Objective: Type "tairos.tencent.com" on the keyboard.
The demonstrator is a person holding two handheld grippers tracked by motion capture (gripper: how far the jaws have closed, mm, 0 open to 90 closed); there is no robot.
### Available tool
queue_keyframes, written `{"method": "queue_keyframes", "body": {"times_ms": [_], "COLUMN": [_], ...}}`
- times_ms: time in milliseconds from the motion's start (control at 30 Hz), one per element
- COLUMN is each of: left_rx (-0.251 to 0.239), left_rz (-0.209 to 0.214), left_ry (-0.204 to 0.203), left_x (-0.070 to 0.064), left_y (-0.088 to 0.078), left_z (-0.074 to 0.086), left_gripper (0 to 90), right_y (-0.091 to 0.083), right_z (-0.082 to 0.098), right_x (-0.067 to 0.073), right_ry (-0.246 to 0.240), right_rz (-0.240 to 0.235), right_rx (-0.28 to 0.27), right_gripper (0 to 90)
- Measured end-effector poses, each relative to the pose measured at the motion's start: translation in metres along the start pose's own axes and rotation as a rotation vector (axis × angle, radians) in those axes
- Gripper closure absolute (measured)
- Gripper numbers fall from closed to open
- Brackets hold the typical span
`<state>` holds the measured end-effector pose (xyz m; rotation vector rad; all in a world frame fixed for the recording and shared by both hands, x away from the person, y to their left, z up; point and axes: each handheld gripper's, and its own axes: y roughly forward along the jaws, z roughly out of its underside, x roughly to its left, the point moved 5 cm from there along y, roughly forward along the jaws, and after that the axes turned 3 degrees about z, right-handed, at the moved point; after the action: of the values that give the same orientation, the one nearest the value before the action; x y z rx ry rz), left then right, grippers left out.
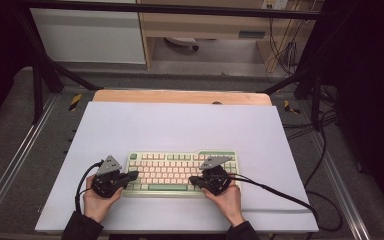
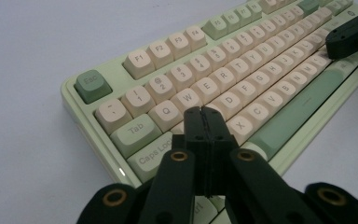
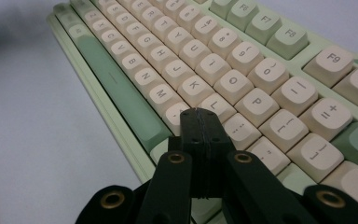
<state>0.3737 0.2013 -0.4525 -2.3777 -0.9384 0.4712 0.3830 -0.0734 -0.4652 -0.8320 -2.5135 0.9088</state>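
High view: your keyboard (image 1: pixel 182 173) lies flat on the white sheet (image 1: pixel 180 125) that covers the desk (image 1: pixel 180 96), toward the near edge and roughly centred between the left and right edges, long side parallel to the near edge. Your left hand (image 1: pixel 97 202) holds the left gripper (image 1: pixel 134 174) at the keyboard's left end, tip over the left-most keys. Your right hand (image 1: pixel 228 199) holds the right gripper (image 1: pixel 194 180) over the right part of the bottom rows, tip pointing left. Both hands come in from the near edge, and a cable (image 1: pixel 280 195) trails right from the right gripper across the sheet.

Left gripper view: your jaws are closed, pressed together with nothing between them. The left gripper (image 2: pixel 202 112) tip sits low over the home row near A and S, just past Caps Lock (image 2: pixel 156 151); whether it touches a key I cannot tell. Esc (image 2: pixel 92 85) sits at the keyboard's (image 2: pixel 223 79) left corner, and the spacebar (image 2: pixel 298 107) runs off right. The right gripper (image 2: pixel 338 44) shows at the top right, over the far keys.

Right gripper view: your jaws are closed here too, holding nothing. The right gripper (image 3: pixel 199 113) tip hangs over the keys just below L, near the comma and period keys; contact unclear. The spacebar (image 3: pixel 121 93) runs up the left side of the keyboard (image 3: pixel 242 70).
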Motion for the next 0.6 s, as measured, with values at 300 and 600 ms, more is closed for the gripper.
{"method": "queue_keyframes", "body": {"times_ms": [300,600], "left_rx": [-0.002,-0.003], "left_rz": [0.001,0.003], "left_ry": [0.002,0.006], "left_x": [-0.001,-0.001], "left_y": [0.0,0.0], "left_z": [0.0,-0.001], "left_gripper": [90.0,90.0], "right_y": [-0.009,-0.02], "right_z": [-0.003,0.001], "right_x": [-0.001,-0.006], "right_ry": [-0.008,0.001], "right_rz": [0.007,0.021], "right_rx": [-0.006,-0.009], "right_gripper": [90.0,90.0]}}
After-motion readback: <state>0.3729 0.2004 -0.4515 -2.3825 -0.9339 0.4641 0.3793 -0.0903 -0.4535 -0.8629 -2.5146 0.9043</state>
